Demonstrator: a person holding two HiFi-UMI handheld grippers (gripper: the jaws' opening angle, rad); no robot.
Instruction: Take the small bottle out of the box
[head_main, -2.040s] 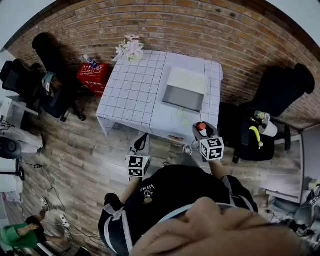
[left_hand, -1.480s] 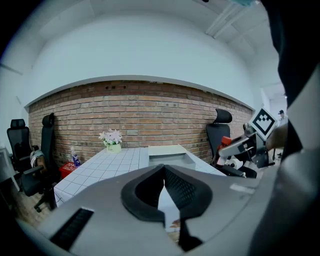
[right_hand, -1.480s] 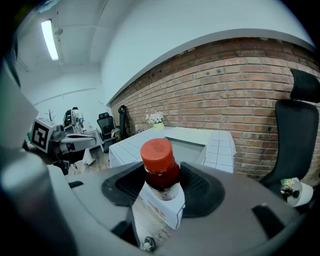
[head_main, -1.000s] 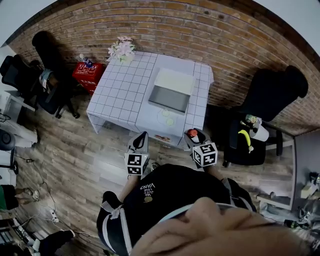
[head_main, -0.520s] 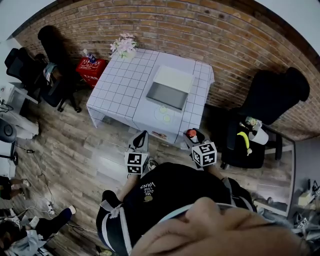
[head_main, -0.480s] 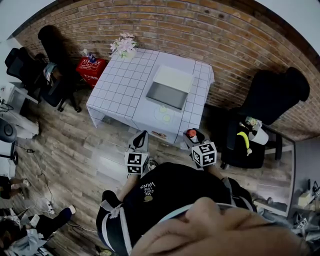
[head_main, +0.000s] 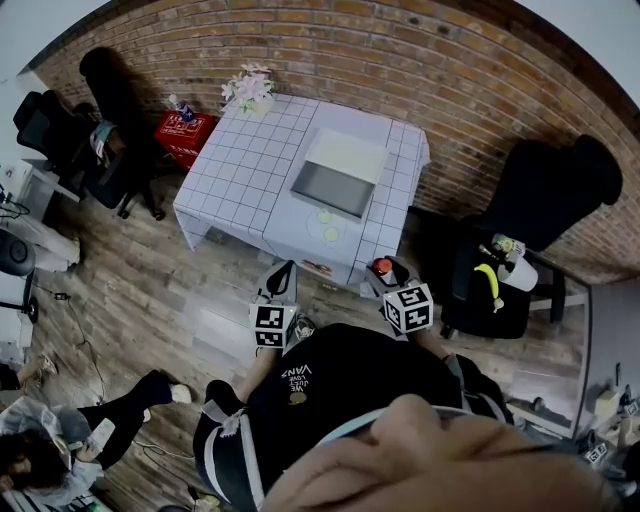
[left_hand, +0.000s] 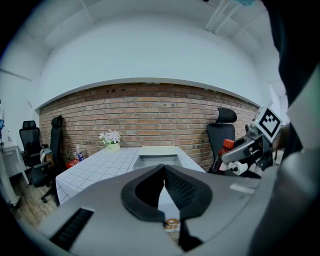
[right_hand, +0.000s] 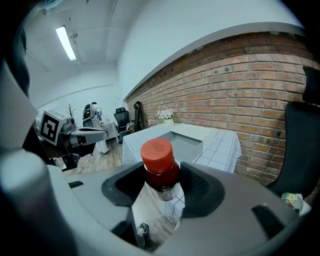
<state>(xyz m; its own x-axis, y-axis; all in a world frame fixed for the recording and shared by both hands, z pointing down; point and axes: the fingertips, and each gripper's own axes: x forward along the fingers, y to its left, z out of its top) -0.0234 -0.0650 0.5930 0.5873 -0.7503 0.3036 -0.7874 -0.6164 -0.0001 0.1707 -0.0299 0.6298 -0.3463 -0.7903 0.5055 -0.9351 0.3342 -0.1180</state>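
Note:
A small bottle (right_hand: 159, 167) with a red cap and dark contents stands upright between the pads of my right gripper (right_hand: 160, 186), which is shut on it. In the head view the bottle (head_main: 381, 267) shows off the table's near right corner, ahead of the right gripper's marker cube (head_main: 408, 308). The open grey box (head_main: 340, 178) lies on the white checked table (head_main: 245, 170), apart from both grippers. My left gripper (left_hand: 163, 172) is shut with nothing in it and points at the table; in the head view it (head_main: 283, 284) is in front of the table's near edge.
A flower pot (head_main: 247, 92) stands at the table's far left corner. Two pale round things (head_main: 326, 225) lie near the front edge. Black chairs (head_main: 545, 210) flank the table, and a red crate (head_main: 186, 130) sits on the left. A person (head_main: 70, 450) is on the floor at lower left.
The table has drawn slightly farther from me since two seconds ago. A person has come into view on the floor at lower left. Both grippers keep their pose.

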